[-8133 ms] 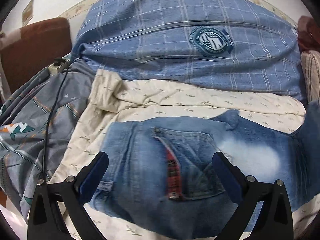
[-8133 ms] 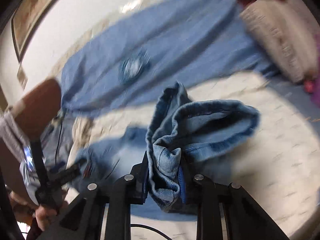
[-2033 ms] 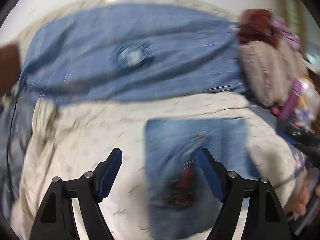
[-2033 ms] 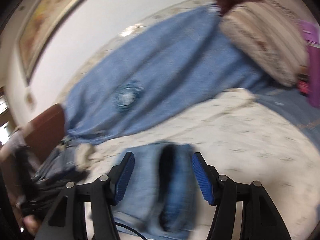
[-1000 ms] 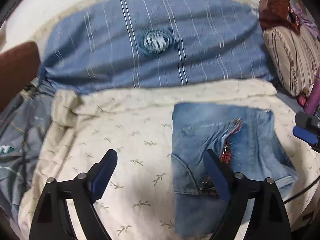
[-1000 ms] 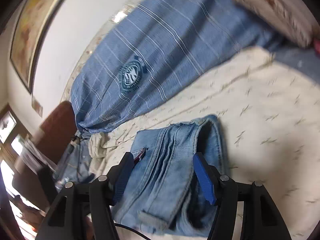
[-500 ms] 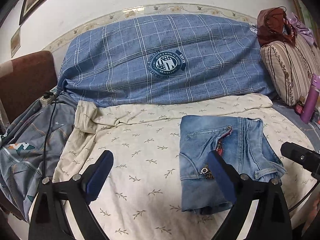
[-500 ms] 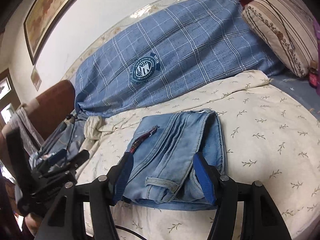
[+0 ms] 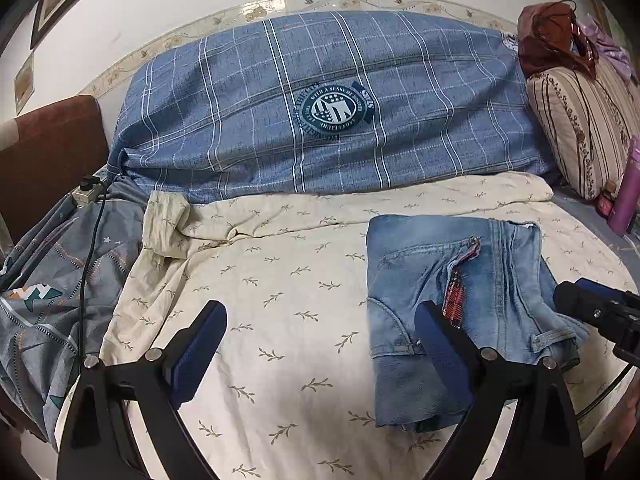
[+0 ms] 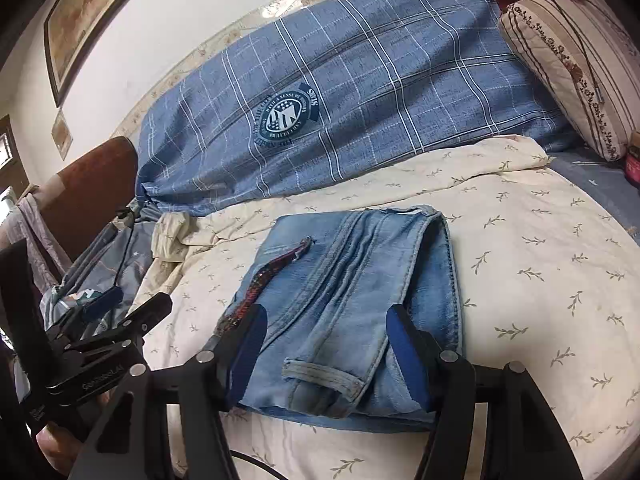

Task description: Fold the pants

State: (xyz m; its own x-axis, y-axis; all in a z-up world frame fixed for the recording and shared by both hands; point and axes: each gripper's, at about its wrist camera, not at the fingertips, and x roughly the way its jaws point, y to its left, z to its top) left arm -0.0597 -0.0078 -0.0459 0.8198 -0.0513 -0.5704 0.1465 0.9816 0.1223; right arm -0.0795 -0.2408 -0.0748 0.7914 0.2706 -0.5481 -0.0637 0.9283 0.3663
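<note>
The blue jeans (image 9: pixel 460 280) lie folded into a compact rectangle on the cream leaf-print sheet (image 9: pixel 280 280), a red plaid pocket lining showing. My left gripper (image 9: pixel 320 316) is open over bare sheet, its right finger just overlapping the jeans' left edge in the picture. In the right wrist view the jeans (image 10: pixel 360 272) lie straight ahead, a belt loop at their near edge. My right gripper (image 10: pixel 326 318) is open, its blue pads standing either side of that near edge without pressing the cloth. The left gripper (image 10: pixel 128 304) shows at the left there.
A blue plaid bolster (image 9: pixel 320 112) runs along the wall behind the sheet. A striped pillow (image 9: pixel 580 128) and a purple bottle (image 9: pixel 626 196) are at the right. A grey patterned blanket (image 9: pixel 40 280), a power strip with its black cable (image 9: pixel 86 192) and a brown headboard (image 9: pixel 48 148) are at the left.
The right view has rolled to level and sharpened. Both grippers have drawn back a little from the jeans, which lie still. Both stay open.
</note>
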